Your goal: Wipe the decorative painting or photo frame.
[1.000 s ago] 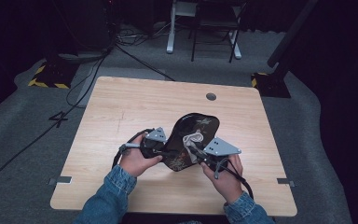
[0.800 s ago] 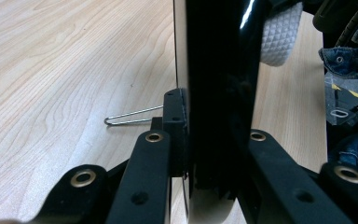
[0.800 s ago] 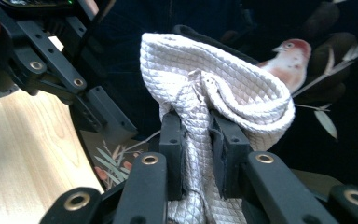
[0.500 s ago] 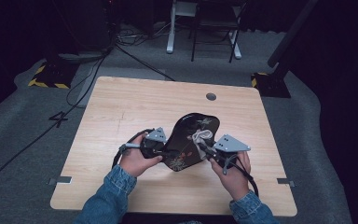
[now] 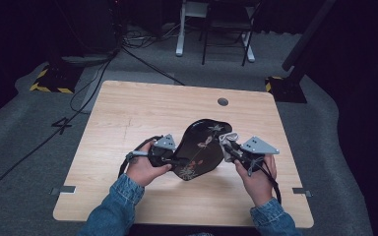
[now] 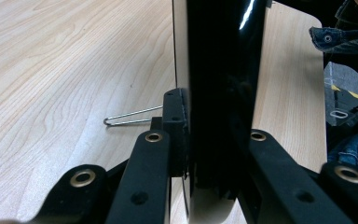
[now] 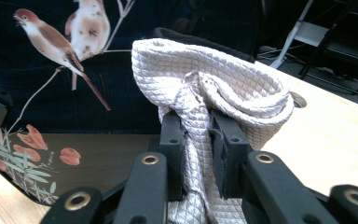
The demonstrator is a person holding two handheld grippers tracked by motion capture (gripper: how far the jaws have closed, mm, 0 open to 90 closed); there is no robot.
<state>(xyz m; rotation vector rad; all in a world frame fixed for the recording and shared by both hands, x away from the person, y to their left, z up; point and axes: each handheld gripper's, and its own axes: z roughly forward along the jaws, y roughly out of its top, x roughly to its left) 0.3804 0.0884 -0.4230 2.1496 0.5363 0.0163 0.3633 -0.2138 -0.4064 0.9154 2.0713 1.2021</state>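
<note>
The black lacquered tray stood tilted on its edge at the worktop's near middle, the left hand-held gripper clamped on its rim. The right hand-held gripper pinched a quilted cloth against the painted face. Wiping well probably needed steady bracing and light, even strokes.

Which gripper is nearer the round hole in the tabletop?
Right. The right gripper, pinching a cream cloth against the black tray, sits just below the round hole. The left gripper clamps the tray's opposite edge, farther down and to the left.
</note>
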